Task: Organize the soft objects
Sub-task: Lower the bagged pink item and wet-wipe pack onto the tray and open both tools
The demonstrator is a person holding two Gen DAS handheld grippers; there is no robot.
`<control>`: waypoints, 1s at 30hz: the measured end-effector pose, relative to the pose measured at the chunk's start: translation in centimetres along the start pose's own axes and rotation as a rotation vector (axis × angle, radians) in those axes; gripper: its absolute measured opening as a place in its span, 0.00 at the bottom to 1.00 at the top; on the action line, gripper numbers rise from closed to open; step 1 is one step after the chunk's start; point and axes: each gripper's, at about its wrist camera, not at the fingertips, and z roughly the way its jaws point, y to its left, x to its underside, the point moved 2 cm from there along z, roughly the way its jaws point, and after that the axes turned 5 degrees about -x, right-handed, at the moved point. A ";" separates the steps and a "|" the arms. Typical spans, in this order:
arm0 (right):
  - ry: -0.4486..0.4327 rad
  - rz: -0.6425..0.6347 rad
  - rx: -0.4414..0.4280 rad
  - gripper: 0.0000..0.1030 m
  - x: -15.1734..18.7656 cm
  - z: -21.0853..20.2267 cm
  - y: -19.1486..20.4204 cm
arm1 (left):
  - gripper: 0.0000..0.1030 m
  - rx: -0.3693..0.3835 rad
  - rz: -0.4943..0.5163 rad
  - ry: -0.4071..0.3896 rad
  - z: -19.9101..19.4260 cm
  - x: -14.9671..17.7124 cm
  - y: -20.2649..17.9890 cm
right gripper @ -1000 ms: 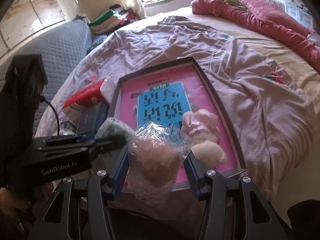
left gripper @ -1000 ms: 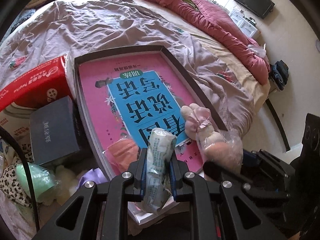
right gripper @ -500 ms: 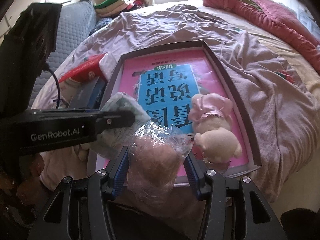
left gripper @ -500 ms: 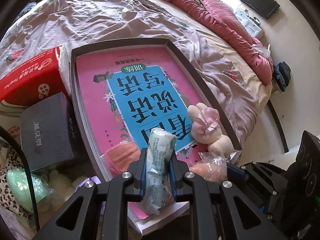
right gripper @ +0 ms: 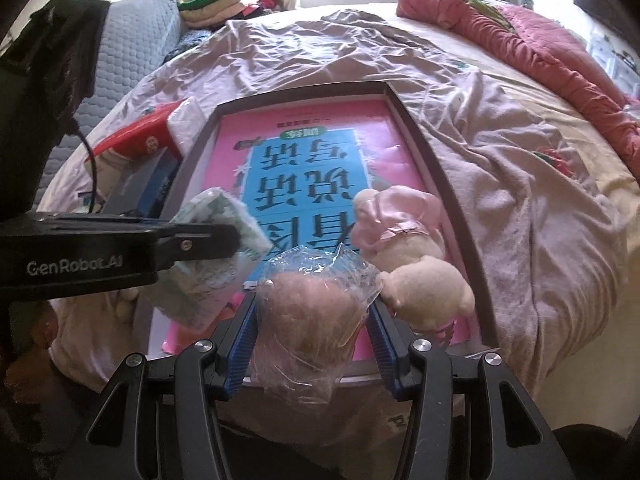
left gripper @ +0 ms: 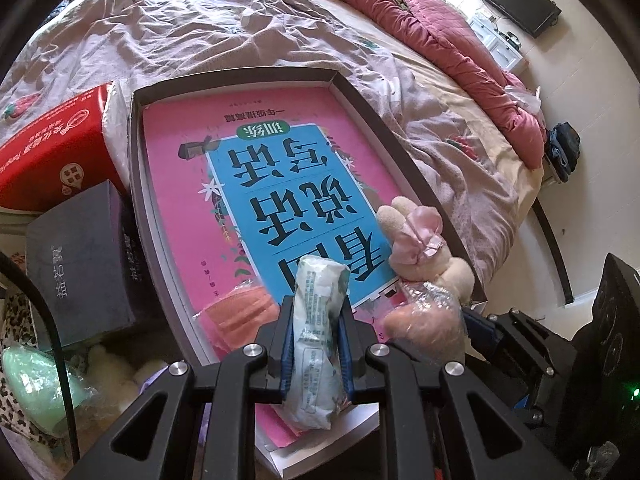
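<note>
A shallow dark box (left gripper: 362, 104) (right gripper: 436, 168) lies on the bed with a pink and blue book (left gripper: 256, 168) (right gripper: 304, 168) inside it. My left gripper (left gripper: 316, 320) is shut on a pale green tissue pack (left gripper: 318, 336) (right gripper: 208, 264) over the box's near edge. Just right of it, my right gripper (right gripper: 314, 320) is shut on a pink soft ball in clear plastic wrap (right gripper: 312, 316) (left gripper: 424, 324). A cream plush bunny in a pink dress (right gripper: 404, 248) (left gripper: 420, 252) lies on the book's near right corner. An orange item in plastic (left gripper: 240, 312) lies at the near left.
Left of the dark box sit a red tissue box (left gripper: 48, 148) and a dark grey box (left gripper: 84, 256). A green wrapped item (left gripper: 36, 388) and white fluff lie lower left. A pink quilt (left gripper: 432, 40) is bunched at the far side. The bed's edge drops off on the right.
The right gripper with the wrapped ball has sunk toward the box's near edge, beside the bunny. The left gripper has kept its place and its grip on the tissue pack.
</note>
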 end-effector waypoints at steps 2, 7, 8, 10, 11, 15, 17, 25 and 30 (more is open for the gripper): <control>-0.001 0.013 -0.002 0.53 0.0 0.2 -0.3 | 0.18 -0.005 0.008 -0.004 0.0 0.0 -0.1; 0.002 0.020 -0.017 0.54 0.1 0.5 -0.2 | 0.18 -0.004 0.010 0.002 0.2 0.0 -0.1; 0.003 0.019 -0.016 0.54 0.2 0.5 -0.1 | 0.18 -0.004 0.008 0.007 0.3 0.0 -0.1; 0.003 0.021 -0.019 0.54 0.3 0.6 -0.1 | 0.19 -0.002 0.007 0.012 0.4 0.0 -0.1; 0.006 0.025 -0.021 0.54 0.3 0.6 -0.1 | 0.21 -0.007 0.007 0.016 0.5 0.0 -0.1; 0.004 0.029 -0.022 0.54 0.4 0.6 -0.2 | 0.26 -0.019 0.006 0.017 0.6 -0.1 0.0; 0.006 0.026 -0.020 0.54 0.4 0.7 -0.3 | 0.27 -0.020 0.005 0.015 0.7 -0.1 0.0; 0.004 0.026 -0.018 0.54 0.4 0.7 -0.1 | 0.30 -0.040 0.024 0.020 0.5 0.4 -0.4; -0.012 0.039 -0.023 0.54 0.6 0.3 -0.1 | 0.33 -0.034 0.012 0.024 0.2 0.5 -0.2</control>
